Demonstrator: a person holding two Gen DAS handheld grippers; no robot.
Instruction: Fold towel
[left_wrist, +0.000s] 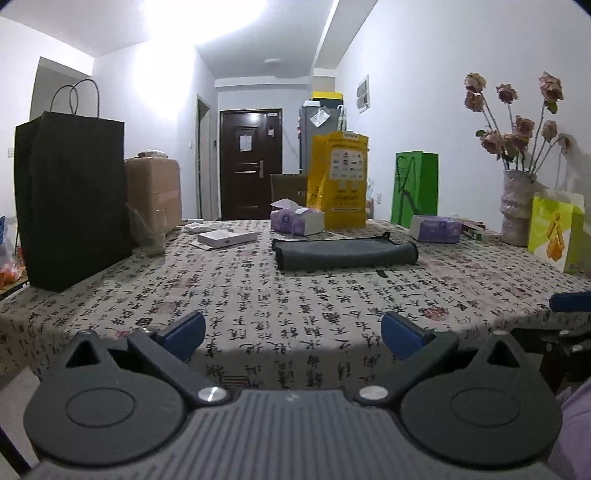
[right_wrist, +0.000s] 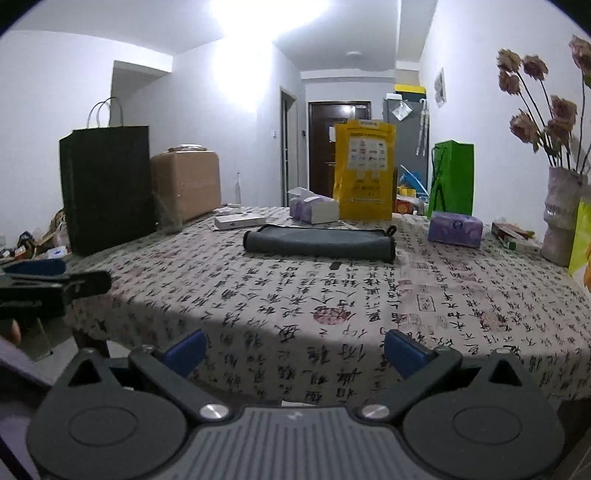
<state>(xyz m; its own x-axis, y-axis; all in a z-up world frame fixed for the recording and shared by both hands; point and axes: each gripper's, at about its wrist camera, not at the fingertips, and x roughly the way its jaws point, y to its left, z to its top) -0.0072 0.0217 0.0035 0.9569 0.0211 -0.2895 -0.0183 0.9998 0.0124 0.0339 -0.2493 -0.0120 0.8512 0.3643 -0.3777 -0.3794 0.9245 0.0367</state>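
Note:
A dark grey towel (left_wrist: 345, 252) lies folded into a long flat strip in the middle of the table, with a small black loop at its right end; it also shows in the right wrist view (right_wrist: 319, 242). My left gripper (left_wrist: 293, 334) is open and empty, held at the table's near edge, well short of the towel. My right gripper (right_wrist: 294, 350) is open and empty, also at the near edge. The right gripper shows at the right edge of the left wrist view (left_wrist: 569, 301); the left gripper shows at the left of the right wrist view (right_wrist: 55, 277).
The table wears a calligraphy-print cloth (left_wrist: 295, 295). A black paper bag (left_wrist: 72, 199) and cardboard box (left_wrist: 155, 192) stand left. Tissue packs (left_wrist: 297, 221) (left_wrist: 436, 228), a white box (left_wrist: 227, 238), a yellow bag (left_wrist: 338, 181) and green bag (left_wrist: 415, 188) stand behind. A flower vase (left_wrist: 517, 206) stands right.

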